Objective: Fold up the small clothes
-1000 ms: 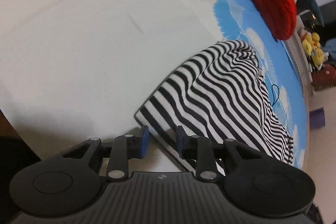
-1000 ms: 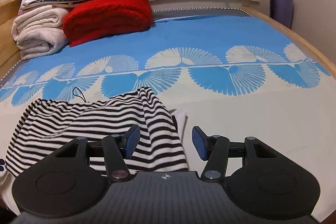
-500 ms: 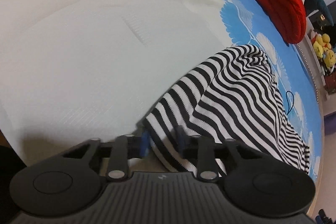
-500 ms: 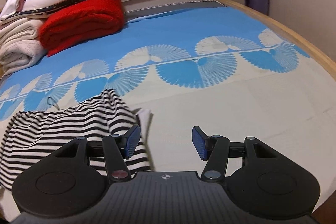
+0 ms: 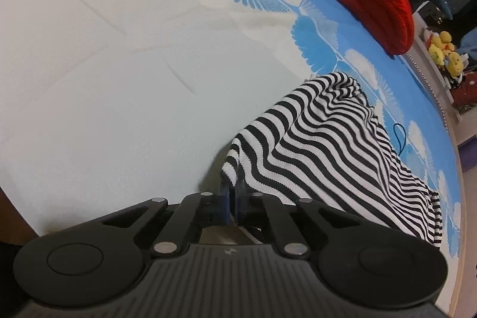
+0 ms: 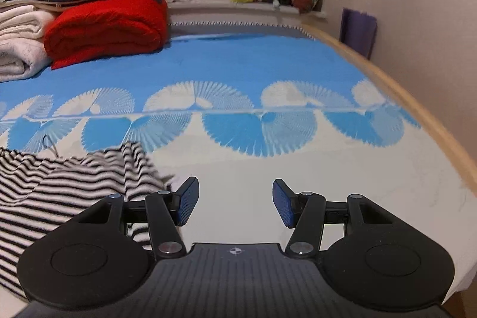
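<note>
- Your left gripper (image 5: 231, 200) was closed, its blue pads pinched together on the near corner of the black-and-white striped garment (image 5: 331, 145); the cloth rose from the jaws in a small peak, so the hold looked real rather than a miss.
- The striped garment lay on the pale part of the bedsheet (image 5: 119, 97), spread away from that gripper toward the right of the left wrist view, its long axis running along the bed edge toward the far end of the hem.
- A thin dark loop (image 5: 399, 139), perhaps a hanger cord, stuck out from its far side; what it was could not be settled.
- Your right gripper (image 6: 235, 203) stood about half open and held nothing: only bare sheet showed between its fingers.
- In the right wrist view the garment (image 6: 74, 189) lay to the left of that gripper, its nearest edge just beside the left finger but not between the two.
- Judgement: the fold turned on that offset. Your left hand had its corner; your right was the nearer hand to the opposite corner but needed to shift leftward over it before closing.
- The folded red blanket (image 6: 107, 26) and stacked bedding (image 6: 21, 49) lay well apart from the work.
</note>
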Available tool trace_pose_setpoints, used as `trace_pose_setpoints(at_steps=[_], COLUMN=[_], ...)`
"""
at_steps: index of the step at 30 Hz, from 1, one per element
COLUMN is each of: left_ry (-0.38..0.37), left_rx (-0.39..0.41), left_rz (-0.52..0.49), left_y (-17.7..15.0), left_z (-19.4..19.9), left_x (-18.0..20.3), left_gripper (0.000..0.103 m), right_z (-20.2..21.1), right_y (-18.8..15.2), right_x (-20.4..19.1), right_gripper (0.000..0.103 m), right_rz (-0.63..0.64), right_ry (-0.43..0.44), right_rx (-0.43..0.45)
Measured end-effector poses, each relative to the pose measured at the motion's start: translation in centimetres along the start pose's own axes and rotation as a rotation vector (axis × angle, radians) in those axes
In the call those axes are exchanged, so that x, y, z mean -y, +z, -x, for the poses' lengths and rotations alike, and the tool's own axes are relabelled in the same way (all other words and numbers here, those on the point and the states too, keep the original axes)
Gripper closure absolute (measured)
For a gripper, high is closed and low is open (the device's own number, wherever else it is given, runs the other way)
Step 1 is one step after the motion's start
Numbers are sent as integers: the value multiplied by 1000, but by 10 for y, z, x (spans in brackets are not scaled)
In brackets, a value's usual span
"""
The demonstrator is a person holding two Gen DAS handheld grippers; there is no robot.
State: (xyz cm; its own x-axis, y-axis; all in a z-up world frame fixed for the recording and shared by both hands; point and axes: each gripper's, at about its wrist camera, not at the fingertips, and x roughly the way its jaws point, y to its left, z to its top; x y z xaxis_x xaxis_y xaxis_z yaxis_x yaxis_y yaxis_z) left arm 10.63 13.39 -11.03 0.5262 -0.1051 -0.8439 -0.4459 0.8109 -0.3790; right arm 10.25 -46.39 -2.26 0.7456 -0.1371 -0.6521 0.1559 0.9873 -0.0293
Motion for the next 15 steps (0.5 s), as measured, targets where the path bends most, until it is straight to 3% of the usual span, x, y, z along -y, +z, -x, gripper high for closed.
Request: trace_pose_setpoints(at_steps=[5,10,15], left_ry=[60,203,240], left_rx=[47,142,135], left_rz=[-30,-83,-137], left_y=[3,11,7], left_z=[20,39,37], left_x=[-15,-25,-20], left_gripper=[100,101,100], right_z=[0,-5,-8], right_y=[0,-10,-15], right_x=[2,-5,-2], right_gripper=[47,47,47], right_rz=[-147,-155,-91], right_ry=[17,-7,-19], right_rx=[-6,-24,-34])
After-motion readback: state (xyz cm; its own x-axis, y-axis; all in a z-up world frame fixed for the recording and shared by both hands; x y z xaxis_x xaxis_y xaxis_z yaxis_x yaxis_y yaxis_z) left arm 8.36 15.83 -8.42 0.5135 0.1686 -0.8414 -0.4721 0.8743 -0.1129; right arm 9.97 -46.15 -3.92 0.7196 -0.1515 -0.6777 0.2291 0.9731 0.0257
